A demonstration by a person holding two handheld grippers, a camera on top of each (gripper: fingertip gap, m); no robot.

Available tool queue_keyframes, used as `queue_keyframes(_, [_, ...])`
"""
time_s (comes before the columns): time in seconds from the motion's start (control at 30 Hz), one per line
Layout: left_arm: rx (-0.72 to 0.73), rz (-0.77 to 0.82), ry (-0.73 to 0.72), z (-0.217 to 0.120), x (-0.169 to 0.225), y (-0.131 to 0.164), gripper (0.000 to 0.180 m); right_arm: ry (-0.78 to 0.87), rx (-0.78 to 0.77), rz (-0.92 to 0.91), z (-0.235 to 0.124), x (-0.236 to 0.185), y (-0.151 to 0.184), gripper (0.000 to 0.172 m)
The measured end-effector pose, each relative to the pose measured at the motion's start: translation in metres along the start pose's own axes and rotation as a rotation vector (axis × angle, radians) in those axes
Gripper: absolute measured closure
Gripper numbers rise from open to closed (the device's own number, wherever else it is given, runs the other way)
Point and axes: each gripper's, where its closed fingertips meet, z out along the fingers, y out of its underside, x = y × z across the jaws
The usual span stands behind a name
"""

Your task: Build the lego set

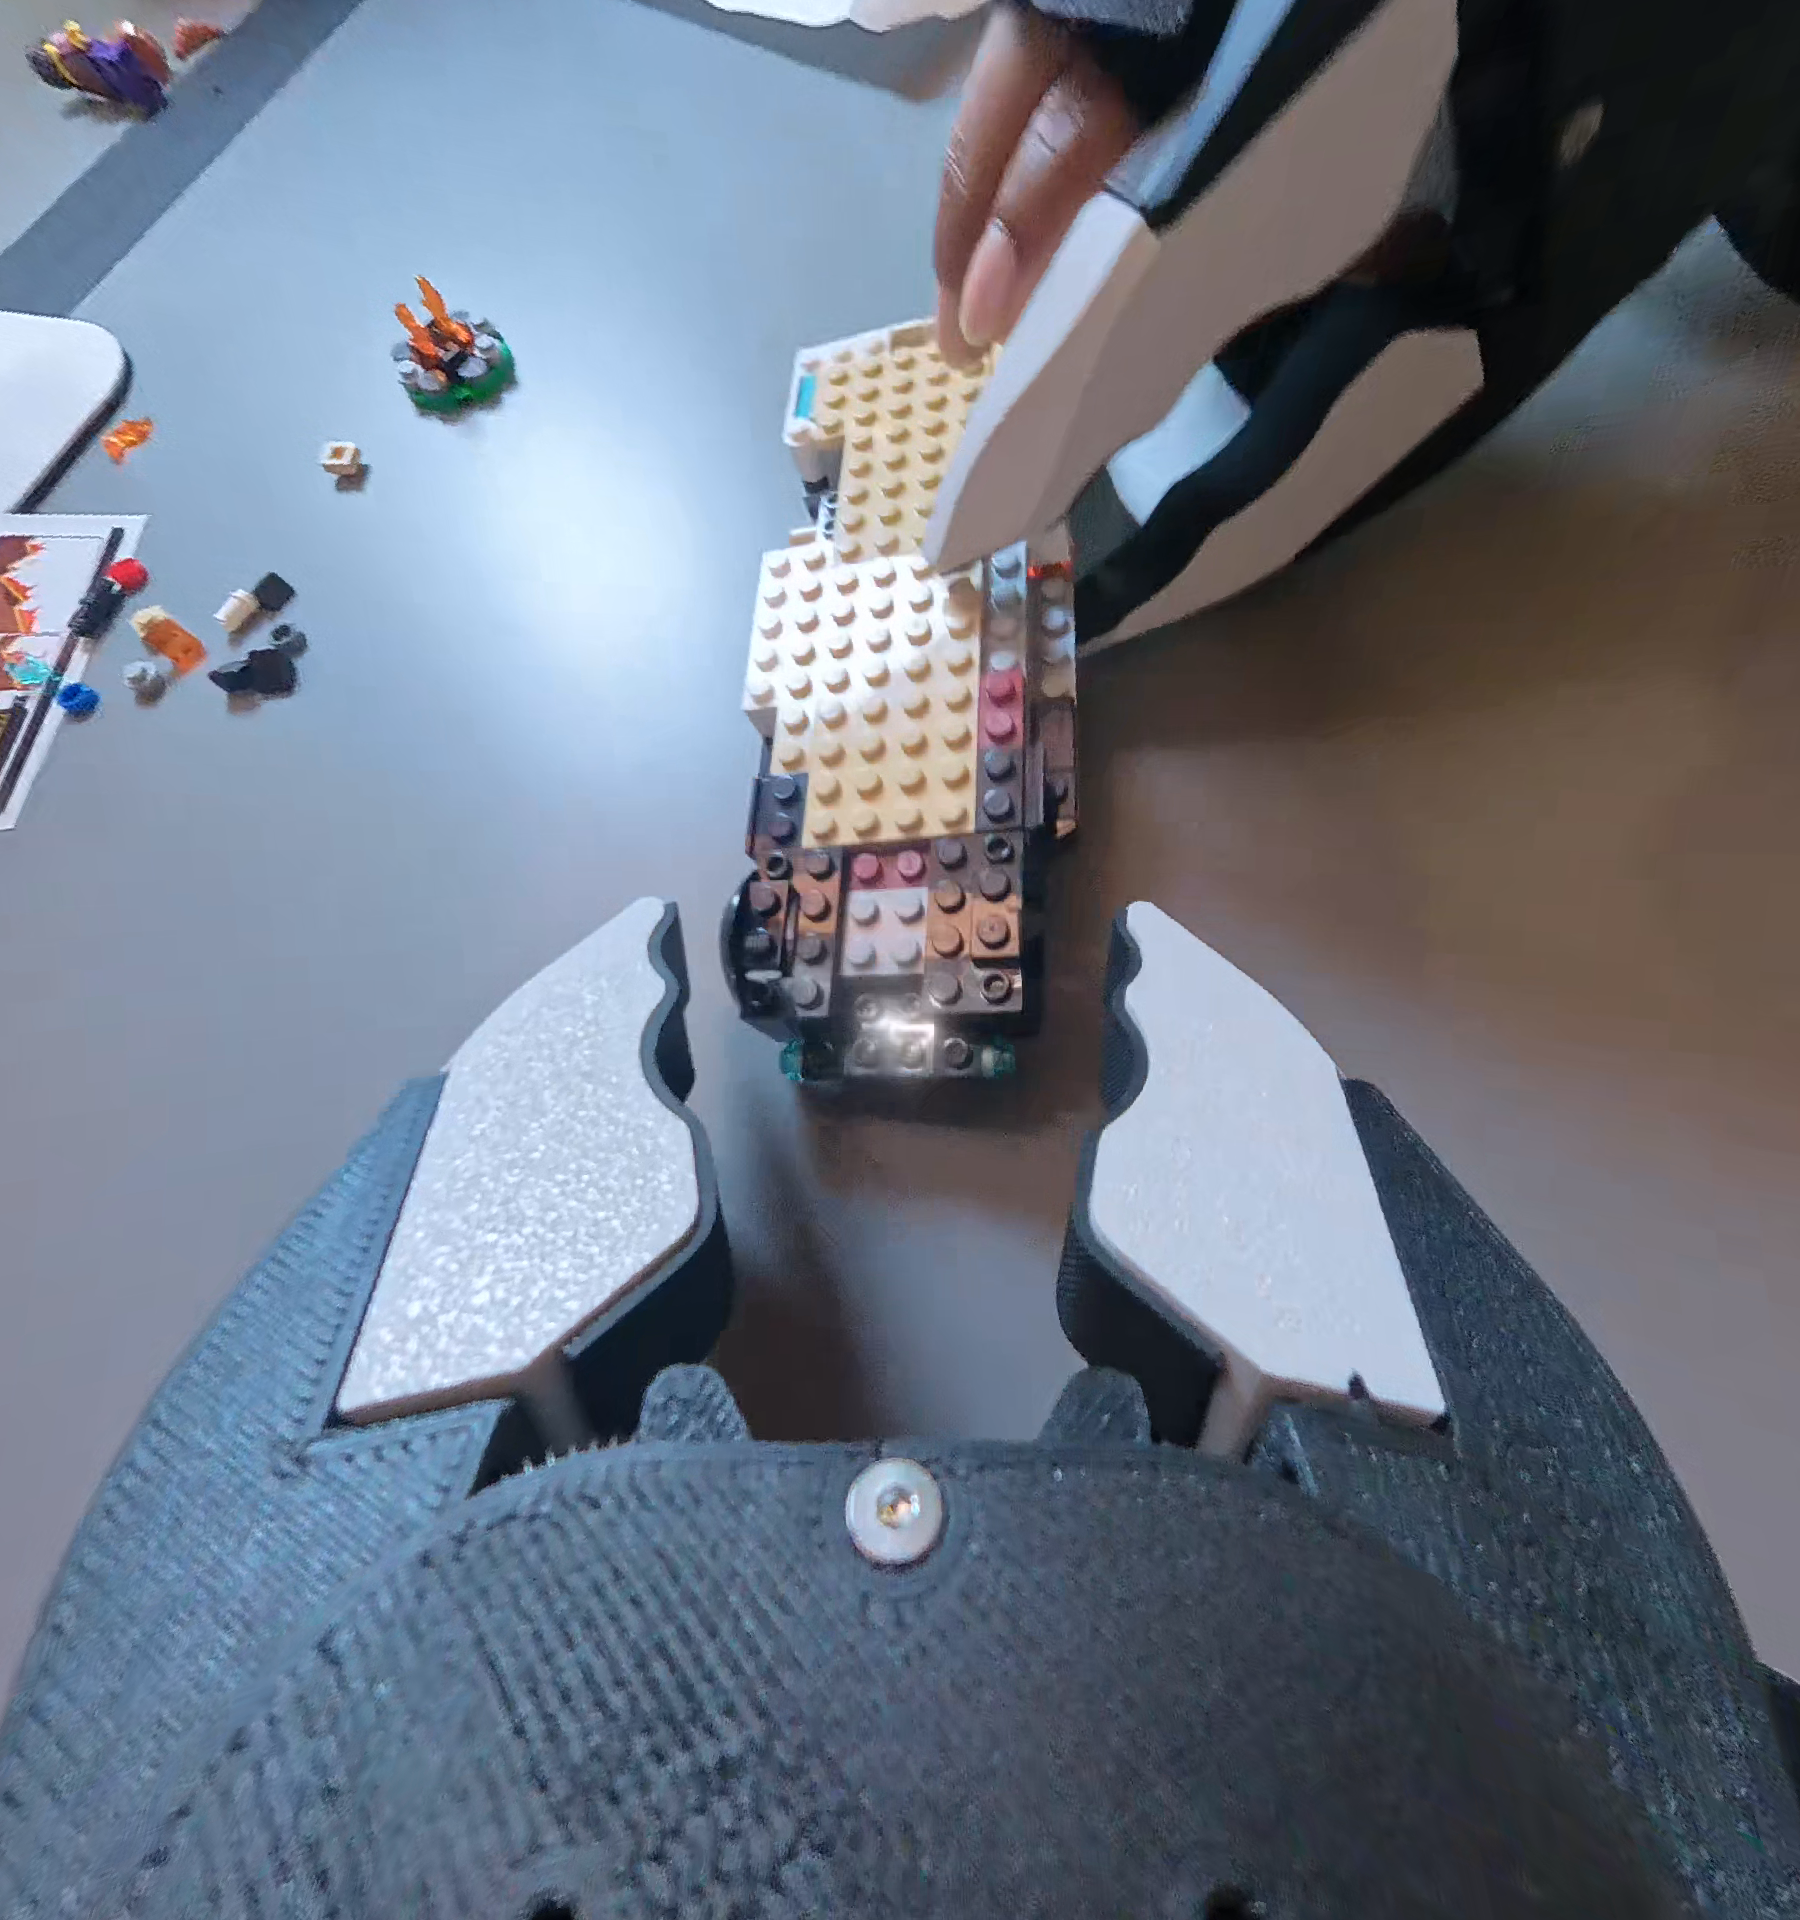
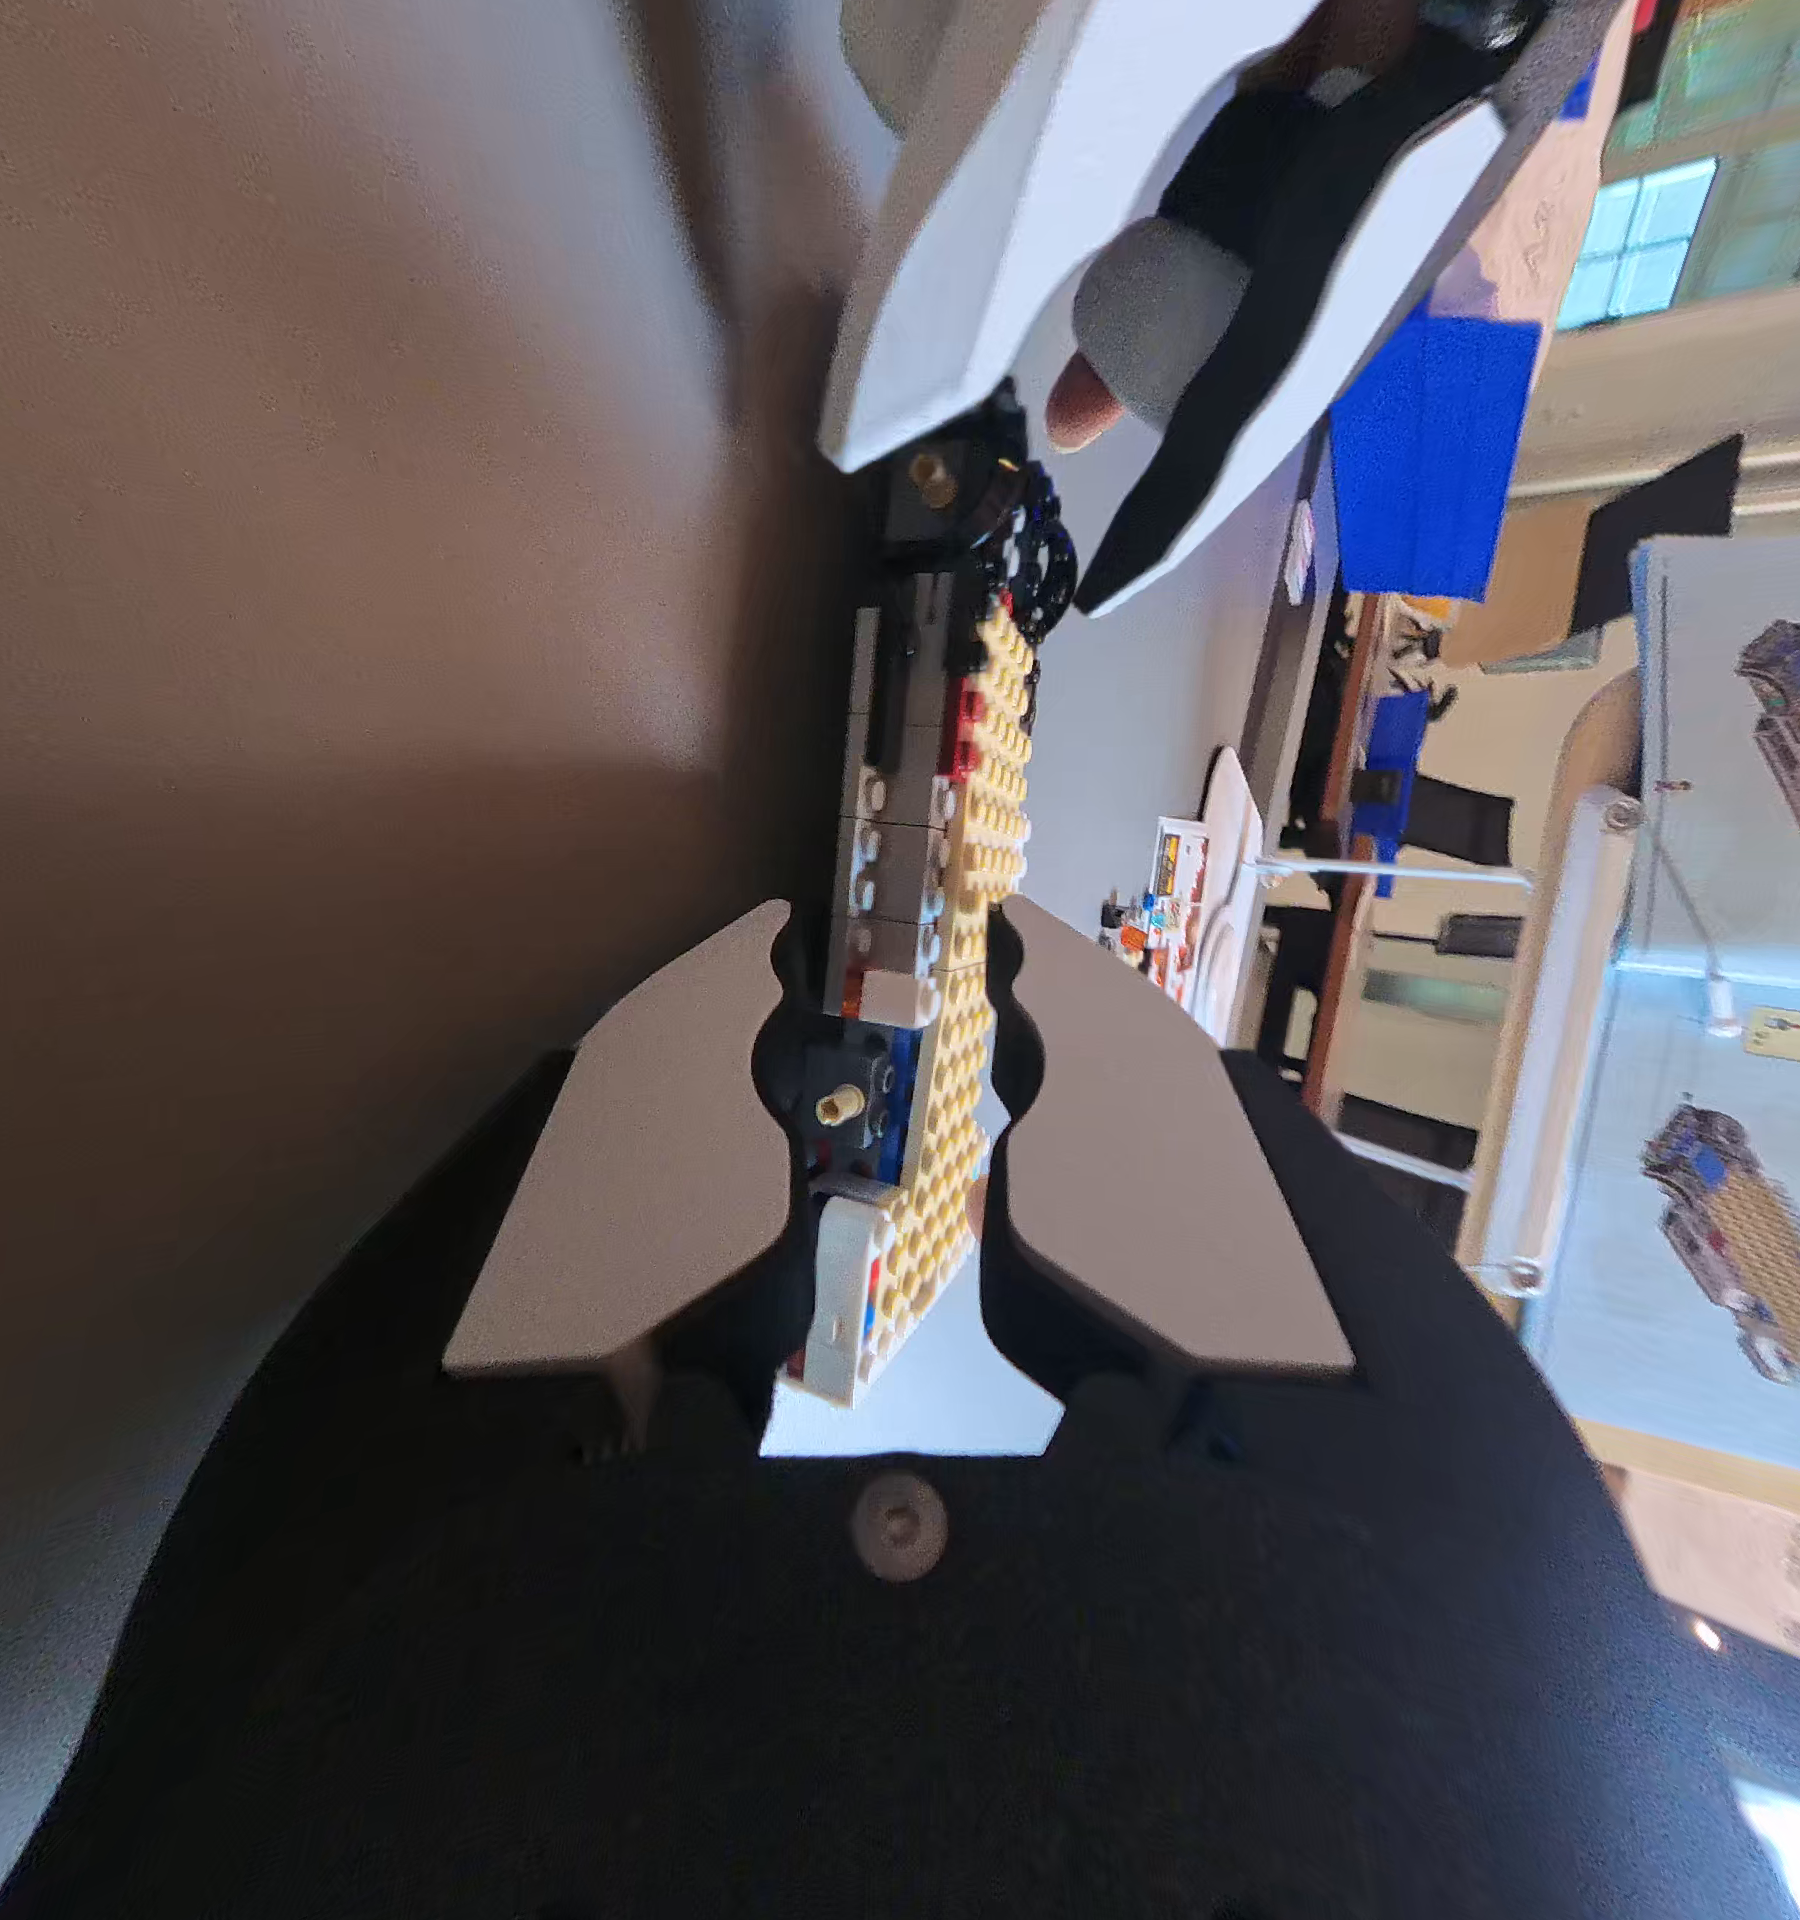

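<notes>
A brick-built vehicle (image 1: 875, 707) with a tan studded top and dark front lies on the dark table (image 1: 460, 935). My left gripper (image 1: 896, 925) is open wide, and its fingers (image 1: 563, 1122) flank the vehicle's dark front end without touching it. My right gripper (image 2: 898, 909) stands around the vehicle's rear (image 2: 937, 1195). Its right pad is at the tan plate (image 2: 989, 790), and a dark sliver shows between its left pad and the vehicle's side. It is blurred in the left wrist view (image 1: 1010, 597), with one finger over the tan top. A hand (image 1: 1010, 187) rests beside it.
Loose small bricks (image 1: 241, 634), a sticker sheet (image 1: 2, 665), a white tray's corner (image 1: 13, 395), an orange campfire piece (image 1: 449, 353) and a purple figure (image 1: 106, 62) lie at the left. An open instruction booklet (image 2: 1758, 1039) stands at the right. The tips of one gripper are about 7 cm away from the tips of the other.
</notes>
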Motion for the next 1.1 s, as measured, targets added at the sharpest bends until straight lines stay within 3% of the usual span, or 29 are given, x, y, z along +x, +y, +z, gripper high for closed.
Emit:
queue_keyframes(0.13, [-0.036, 0.057, -0.039, 0.004, -0.002, 0.005, 0.120, -0.109, 0.072, 0.184, -0.005, 0.002, 0.002, 0.124])
queue_keyframes(0.27, [-0.027, 0.043, -0.054, 0.005, -0.005, 0.005, 0.120, -0.208, 0.274, 0.588, -0.024, 0.029, -0.012, 0.112])
queue_keyframes(0.4, [0.074, -0.035, -0.006, -0.003, -0.003, -0.008, 0.115, 0.019, 0.373, 0.875, -0.031, 0.113, 0.016, 0.114])
queue_keyframes(0.57, [0.269, -0.091, -0.110, -0.028, -0.030, -0.030, 0.121, 0.349, 0.305, 0.931, -0.023, 0.208, 0.082, 0.114])
queue_keyframes(0.83, [0.343, -0.084, -0.273, -0.045, -0.057, -0.033, 0.141, 0.633, 0.146, 0.927, 0.018, 0.333, 0.192, 0.103])
queue_keyframes(0.97, [0.337, -0.060, -0.307, -0.047, -0.061, -0.031, 0.145, 0.652, 0.051, 0.933, 0.040, 0.363, 0.229, 0.092])
queue_keyframes(1.1, [0.339, -0.041, -0.328, -0.048, -0.064, -0.029, 0.150, 0.691, 0.028, 0.917, 0.050, 0.366, 0.236, 0.094])
